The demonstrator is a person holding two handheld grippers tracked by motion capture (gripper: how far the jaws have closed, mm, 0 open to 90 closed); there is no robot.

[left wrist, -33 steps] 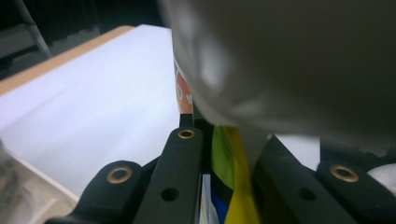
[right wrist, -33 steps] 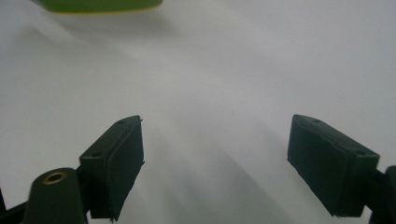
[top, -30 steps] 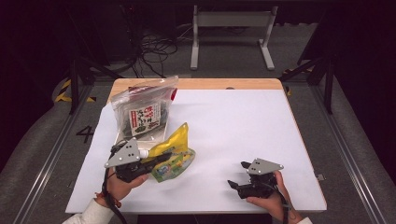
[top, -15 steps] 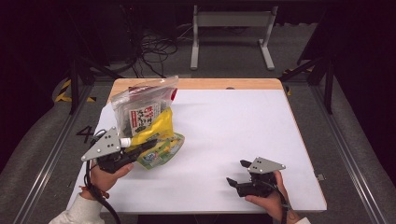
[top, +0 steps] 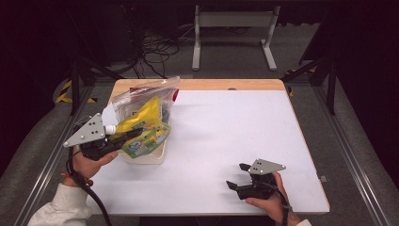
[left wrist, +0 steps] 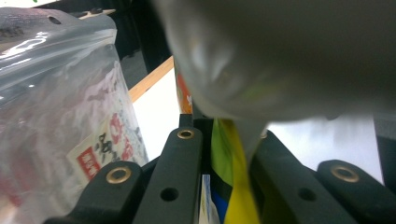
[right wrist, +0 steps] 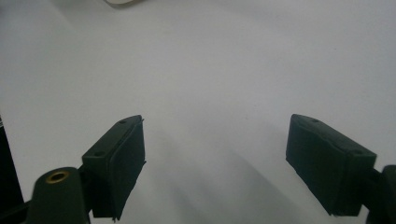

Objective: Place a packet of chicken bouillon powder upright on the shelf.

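My left gripper (top: 126, 139) is shut on the lower edge of a yellow and green spouted pouch (top: 147, 123) and holds it lifted above the table's left side. The pouch hangs right in front of a clear zip bag (top: 141, 93) with a printed packet inside, at the back left. In the left gripper view the jaws (left wrist: 219, 154) pinch the pouch's yellow edge (left wrist: 236, 186), and the clear zip bag (left wrist: 56, 116) stands close on the left. My right gripper (top: 241, 175) rests near the front right of the white table top (top: 244, 127), open with nothing between its pads (right wrist: 116, 163).
The wooden rim (top: 226, 84) of the table shows along the far side. A metal stand (top: 233, 28) and cables lie on the floor beyond. Metal rails run along both sides of the table.
My left gripper has carried the pouch up and to the left, from the front middle-left toward the clear zip bag. The right gripper has stayed where it was.
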